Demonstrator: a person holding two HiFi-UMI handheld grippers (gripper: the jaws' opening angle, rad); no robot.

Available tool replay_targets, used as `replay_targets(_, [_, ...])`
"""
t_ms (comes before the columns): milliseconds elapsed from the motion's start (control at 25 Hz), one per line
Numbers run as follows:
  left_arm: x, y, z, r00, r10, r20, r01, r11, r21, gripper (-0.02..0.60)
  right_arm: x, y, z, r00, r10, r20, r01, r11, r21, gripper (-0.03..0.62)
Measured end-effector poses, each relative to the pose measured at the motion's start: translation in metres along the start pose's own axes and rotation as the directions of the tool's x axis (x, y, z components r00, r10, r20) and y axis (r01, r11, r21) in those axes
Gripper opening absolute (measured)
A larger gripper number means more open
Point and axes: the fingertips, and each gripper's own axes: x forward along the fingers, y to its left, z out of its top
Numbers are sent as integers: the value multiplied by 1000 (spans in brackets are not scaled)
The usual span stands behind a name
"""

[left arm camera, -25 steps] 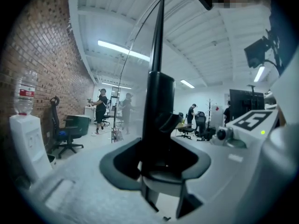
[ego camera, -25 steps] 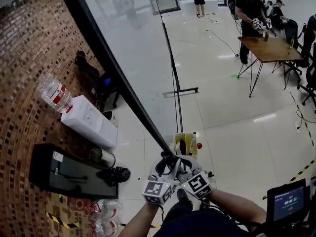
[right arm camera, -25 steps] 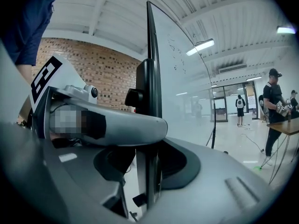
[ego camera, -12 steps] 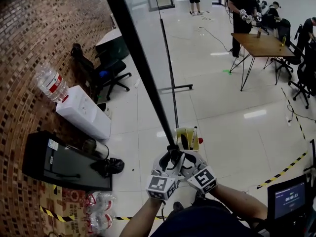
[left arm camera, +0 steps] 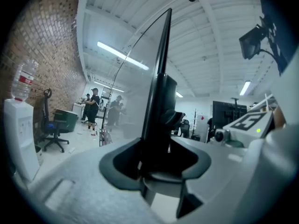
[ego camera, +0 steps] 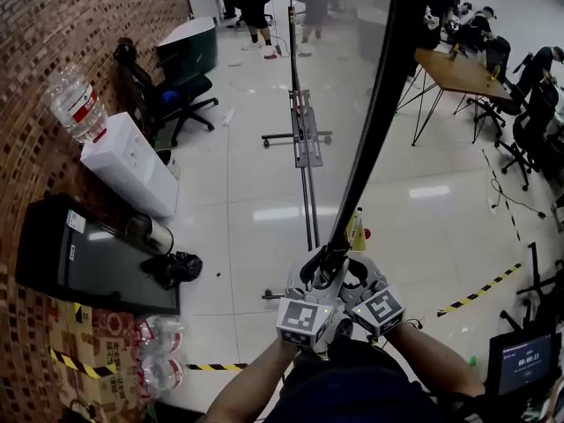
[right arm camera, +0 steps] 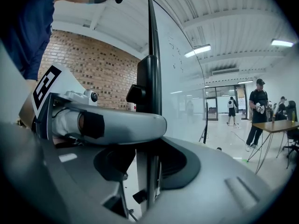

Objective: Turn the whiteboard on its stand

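— What runs down the left side?

— A brick wall. Against it, far to near, are a black office chair, a white water dispenser with a bottle on top, and a black cabinet with a dark bag just beside it. A pack of water bottles is nearest.

— And the whiteboard?

— The whiteboard stands mid-floor. Its black frame edge slants from the near centre up to the far right. Its stand, a long rail with a cross foot, lies on the pale tiles just to the left.

— Who has hold of it?

— Both grippers, side by side at the near, lower end of that frame. The left gripper has its jaws drawn narrow, pads pressed on either side of the black edge. The right gripper, just beside it, clamps the same edge, with the frame upright between its jaws.

— Which way do they point?

— About level, away from the person, whose forearms come in from the near edge.

— Anything further right?

— A wooden table far off, with people and chairs around it, well apart from the board. There is striped yellow-and-black tape on the floor and a small screen in the near right corner.
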Motion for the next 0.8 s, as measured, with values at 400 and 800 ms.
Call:
replay_targets(400, [-31, -15, -3, 998, 57, -37, -57, 998, 4, 194, -16, 32, -7, 999, 22, 29, -23, 1000, 21, 153])
replay_targets(800, [-62, -28, -20, 975, 213, -70, -207, 975, 86, 192, -41, 66, -19, 993, 116, 31, -117, 992, 40, 137])
